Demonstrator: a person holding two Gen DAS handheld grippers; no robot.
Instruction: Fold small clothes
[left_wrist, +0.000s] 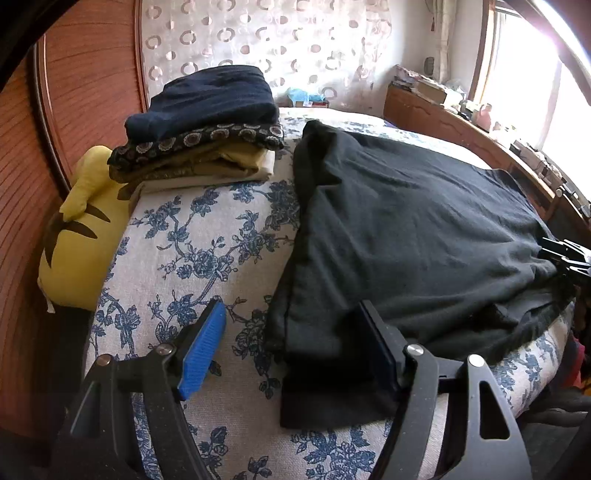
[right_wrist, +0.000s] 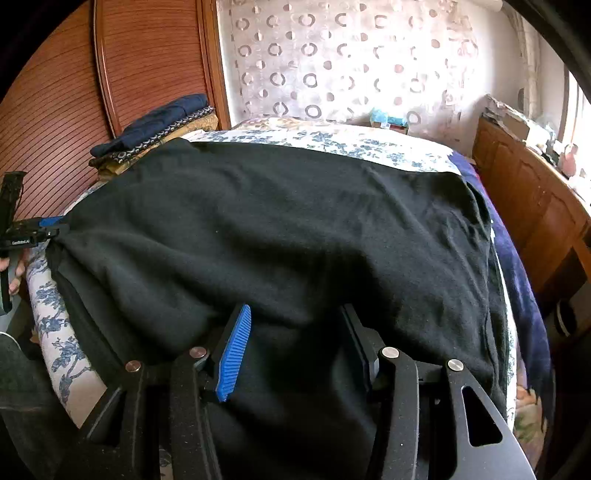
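A bed (left_wrist: 207, 236) with a white cover printed in blue flowers fills both views, with a reddish wooden headboard (left_wrist: 92, 74) behind it on the left, a pale curtain with ring patterns (right_wrist: 332, 66) at the back and a wooden cabinet (right_wrist: 524, 192) under a bright window on the right. A large black garment (left_wrist: 406, 229) lies spread flat over the right part of the bed, its near hem folded over the bed's front edge. Against the headboard sits a stack of folded clothes (left_wrist: 207, 125), a navy piece on top, a dark ring-patterned one under it and olive and cream layers below; a yellow plush toy (left_wrist: 81, 229) leans just beside the stack. The left gripper (left_wrist: 295, 347) hangs at the garment's near left corner with its jaws wide apart: the blue-padded finger is over bare bedcover, the other over the cloth, and the garment's edge runs between them without being pinched. The right gripper (right_wrist: 295, 347) is over the near edge of the same garment, jaws parted, black cloth lying between them; whether the pads touch it is unclear.
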